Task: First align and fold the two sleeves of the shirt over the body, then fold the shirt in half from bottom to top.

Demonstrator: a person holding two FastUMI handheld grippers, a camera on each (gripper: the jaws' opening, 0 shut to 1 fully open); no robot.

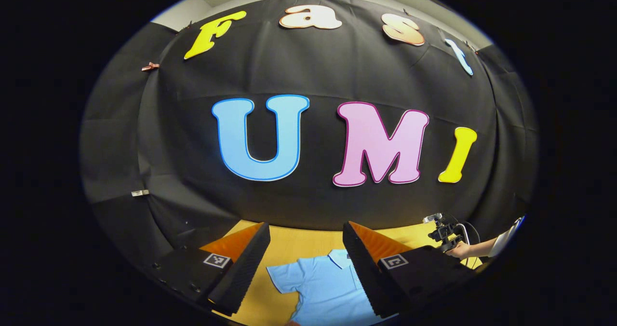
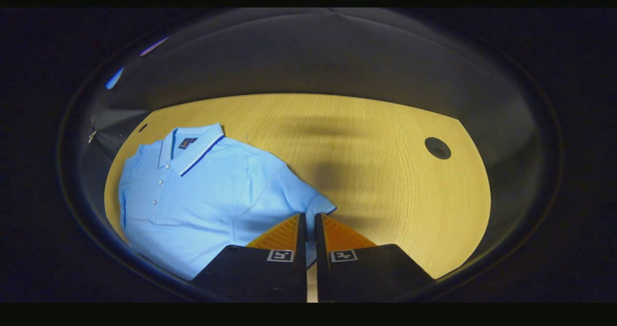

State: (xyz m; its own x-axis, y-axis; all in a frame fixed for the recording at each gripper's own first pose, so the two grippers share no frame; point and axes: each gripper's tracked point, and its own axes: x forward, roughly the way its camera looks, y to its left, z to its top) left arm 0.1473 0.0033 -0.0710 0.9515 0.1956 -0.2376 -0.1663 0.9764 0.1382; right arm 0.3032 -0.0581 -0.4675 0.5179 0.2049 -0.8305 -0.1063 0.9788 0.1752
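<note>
Shirt flat on surface, left of right hand-held gripper, which pinches sleeve hem. Left hand-held gripper spread above. Cloth soft, light; take sleeve edges.

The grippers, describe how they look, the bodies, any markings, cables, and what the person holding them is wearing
In both views each gripper, left and right, has two wedge-shaped fingers with ribbed inner faces on black bodies. Each body carries a small square black-and-white marker. In the left gripper view the other gripper looks like a dark mechanical assembly with a cable looping off it, held by a hand with a light sleeve.
</note>
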